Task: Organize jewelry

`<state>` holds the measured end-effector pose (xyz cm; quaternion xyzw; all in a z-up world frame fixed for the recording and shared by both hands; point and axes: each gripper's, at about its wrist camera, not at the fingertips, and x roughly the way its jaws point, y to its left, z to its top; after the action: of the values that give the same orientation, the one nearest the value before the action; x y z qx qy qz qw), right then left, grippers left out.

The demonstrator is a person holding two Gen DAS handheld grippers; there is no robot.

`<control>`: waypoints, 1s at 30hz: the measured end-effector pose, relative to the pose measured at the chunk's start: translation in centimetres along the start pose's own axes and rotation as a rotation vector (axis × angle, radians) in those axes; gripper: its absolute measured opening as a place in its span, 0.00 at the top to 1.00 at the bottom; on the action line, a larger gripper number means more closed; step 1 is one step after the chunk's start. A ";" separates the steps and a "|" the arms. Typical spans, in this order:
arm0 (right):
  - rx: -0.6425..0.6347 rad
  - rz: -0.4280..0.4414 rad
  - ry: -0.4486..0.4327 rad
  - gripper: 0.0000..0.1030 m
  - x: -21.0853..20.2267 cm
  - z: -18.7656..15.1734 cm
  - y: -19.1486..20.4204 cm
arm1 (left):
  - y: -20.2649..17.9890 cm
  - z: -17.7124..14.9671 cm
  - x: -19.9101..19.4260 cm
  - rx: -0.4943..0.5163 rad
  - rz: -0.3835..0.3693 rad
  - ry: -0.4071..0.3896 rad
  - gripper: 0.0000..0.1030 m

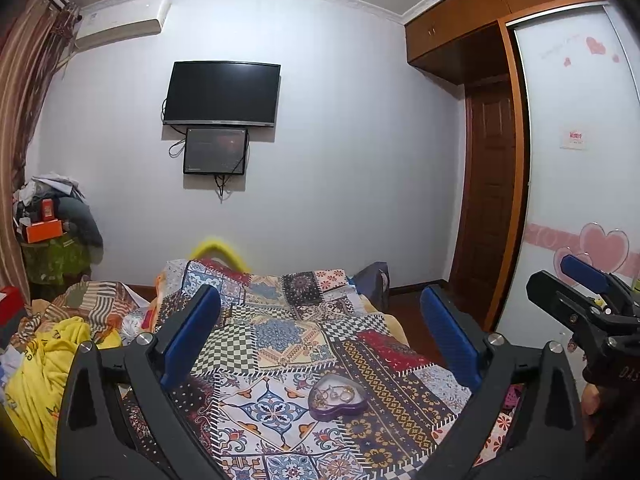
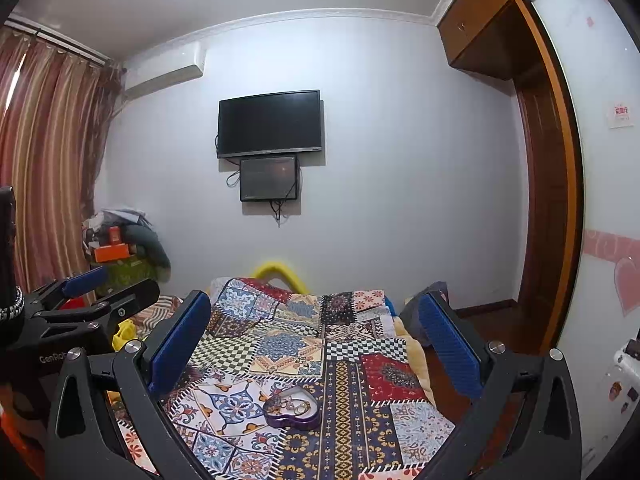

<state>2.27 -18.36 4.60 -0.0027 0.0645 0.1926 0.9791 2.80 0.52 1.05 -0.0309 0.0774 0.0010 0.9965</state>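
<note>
We hold two black handheld grippers with blue-padded fingers above a bed covered in a busy patchwork quilt (image 1: 288, 332) of checks, florals and geometric panels. The left gripper (image 1: 320, 340) has its fingers spread wide with nothing between them, and the right gripper (image 2: 316, 344) is spread wide and empty as well; in the left wrist view the right gripper shows at the right edge, in the air beside us.

The task's thing is a small purple heart-shaped dish (image 1: 337, 397) with a pale interior, resting on the quilt near us, roughly centred between the fingers in both views. Inside it lies a loose tangle of gold and silver jewelry (image 1: 338, 393), seemingly rings and a fine chain, too small to tell apart.

In our judgement, the risks come from the setting. The bedding is soft, so pressing down could tip the light dish and spill pieces into the patterned fabric, where they would be hard to find. The broad pads may slip on a thin ring, or catch the chain and drag several pieces out together.
</note>
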 end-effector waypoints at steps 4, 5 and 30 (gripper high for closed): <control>0.004 -0.002 0.002 0.00 0.1 0.1 -0.1 | 0.0 0.0 0.0 0.001 -0.006 0.001 0.02; 0.005 -0.003 0.002 0.00 0.1 0.1 -0.1 | 0.0 0.0 0.0 0.001 -0.006 0.001 0.02; 0.023 -0.008 0.009 0.00 0.2 0.0 -0.7 | 0.3 -0.4 0.7 0.001 -0.026 0.026 0.02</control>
<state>2.75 -18.97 4.59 0.0073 0.0712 0.1881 0.9795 3.42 0.75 0.54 -0.0316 0.0898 -0.0122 0.9954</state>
